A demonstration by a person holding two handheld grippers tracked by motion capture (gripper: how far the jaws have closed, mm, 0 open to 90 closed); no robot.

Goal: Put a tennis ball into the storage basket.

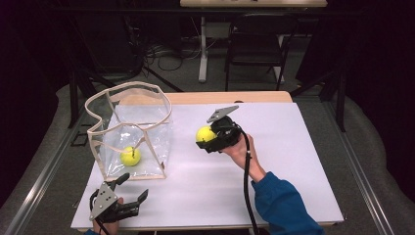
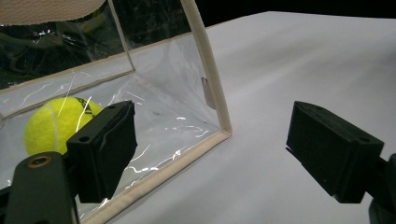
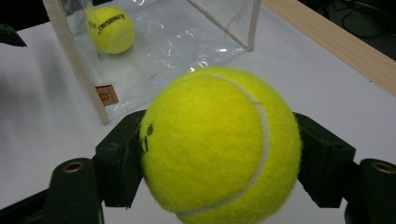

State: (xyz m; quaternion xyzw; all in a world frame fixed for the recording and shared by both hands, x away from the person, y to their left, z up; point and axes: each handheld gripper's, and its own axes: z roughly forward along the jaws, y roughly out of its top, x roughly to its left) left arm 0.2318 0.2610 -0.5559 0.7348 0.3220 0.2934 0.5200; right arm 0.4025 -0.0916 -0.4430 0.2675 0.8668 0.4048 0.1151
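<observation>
Held tennis ball (image 3: pixel 219 144): clamped btwn the jaws of the right gripper (image 1: pixel 215 134), one pad on each side at the ball's widest part, grip looks square. In the high view the ball (image 1: pixel 205 134) sits off the table, over the white mat (image 1: pixel 274 161), near mid-table.

Key relation: the clear bag (image 1: pixel 132 132) lies to the left of the held ball, a short way off, not touching. Bag stands upright, mouth up, beige rim (image 1: pixel 128 87) wavy but open. So the ball prob. has to go up and over the near rim, then down; a straight sideways move would likely hit the clear wall. From the right gripper view the bag's corner edge (image 3: pixel 77 65) is just ahead-left of the ball.

Second tennis ball (image 1: pixel 130 156) already inside the bag, resting on its floor toward the front.

Right hand (image 1: pixel 238 147): forearm in blue sleeve (image 1: pixel 281 203) comes in from bottom right, gripper pointed left toward the bag, about level, cable trailing down the arm.

Left gripper (image 1: pixel 131 188): jaws wide apart, nothing btwn them, low by the bag's front corner at the table's near left edge. In the left gripper view the bag's bottom seam (image 2: pixel 187 158) runs just ahead of the jaws. It is the nearer one to the bag; judged ready to steady it, not yet touching.
</observation>
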